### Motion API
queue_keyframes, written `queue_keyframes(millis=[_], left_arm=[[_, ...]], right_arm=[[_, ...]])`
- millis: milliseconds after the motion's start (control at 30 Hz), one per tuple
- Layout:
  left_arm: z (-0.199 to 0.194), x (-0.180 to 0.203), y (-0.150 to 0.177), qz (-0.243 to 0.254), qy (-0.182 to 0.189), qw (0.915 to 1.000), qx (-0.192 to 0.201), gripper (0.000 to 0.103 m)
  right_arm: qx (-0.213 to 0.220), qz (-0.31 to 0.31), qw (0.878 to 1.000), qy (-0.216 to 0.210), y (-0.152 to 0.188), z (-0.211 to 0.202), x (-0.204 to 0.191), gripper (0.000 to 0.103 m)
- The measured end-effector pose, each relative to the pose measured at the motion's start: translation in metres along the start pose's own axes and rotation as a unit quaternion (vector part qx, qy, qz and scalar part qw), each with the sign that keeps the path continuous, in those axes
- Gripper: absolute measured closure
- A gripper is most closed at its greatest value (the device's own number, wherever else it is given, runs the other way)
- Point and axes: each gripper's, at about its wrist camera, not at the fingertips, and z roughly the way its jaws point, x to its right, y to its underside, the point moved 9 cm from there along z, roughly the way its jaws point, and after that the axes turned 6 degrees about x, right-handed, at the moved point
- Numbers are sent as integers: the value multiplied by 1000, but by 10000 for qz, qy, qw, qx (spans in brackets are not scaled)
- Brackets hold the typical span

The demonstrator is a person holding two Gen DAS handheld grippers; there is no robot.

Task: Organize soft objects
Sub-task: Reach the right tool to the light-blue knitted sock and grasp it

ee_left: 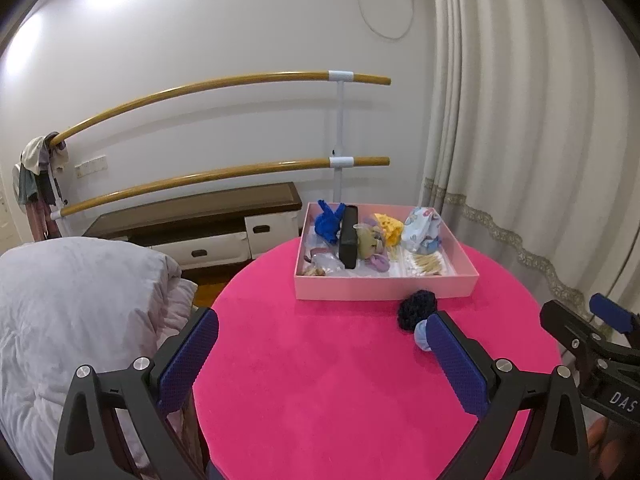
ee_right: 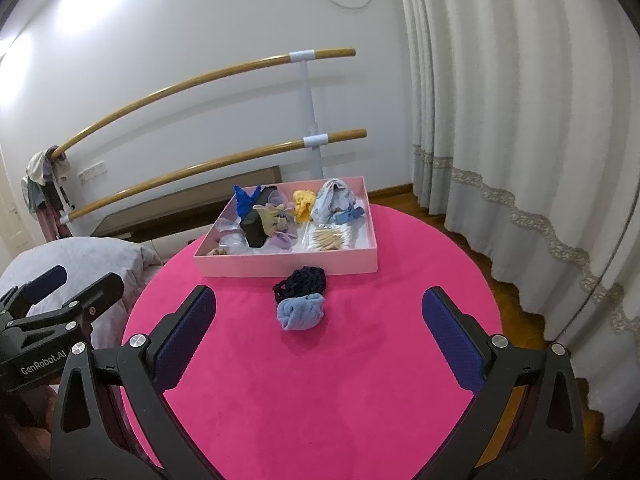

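A pink box (ee_left: 384,290) (ee_right: 288,266) stands at the far side of the round pink table (ee_left: 320,380) (ee_right: 320,392). It holds several soft items: a blue cloth (ee_left: 328,222), a yellow piece (ee_right: 303,202), a patterned pouch (ee_right: 334,200) and a black case (ee_left: 349,242). A dark navy knitted piece (ee_right: 300,282) (ee_left: 416,310) and a light blue scrunchie (ee_right: 301,314) (ee_left: 422,334) lie on the table in front of the box. My right gripper (ee_right: 318,332) is open, just short of the scrunchie. My left gripper (ee_left: 324,356) is open and empty, to the left of both pieces.
A grey duvet (ee_left: 80,320) lies left of the table. A two-rail wooden barre (ee_left: 224,80) and a low bench (ee_left: 200,216) stand by the back wall. Curtains (ee_left: 540,120) hang at the right. Cotton swabs (ee_right: 330,238) lie in the box.
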Motion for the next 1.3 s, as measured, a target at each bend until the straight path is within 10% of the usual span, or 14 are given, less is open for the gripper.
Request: queue_keyframes(millis=[1300], left_arm=[[172,-22,63,-211,-154,9893,-1437,0]], right_arm=[[-1745,-42,9845,-151,91,165,-4,0]])
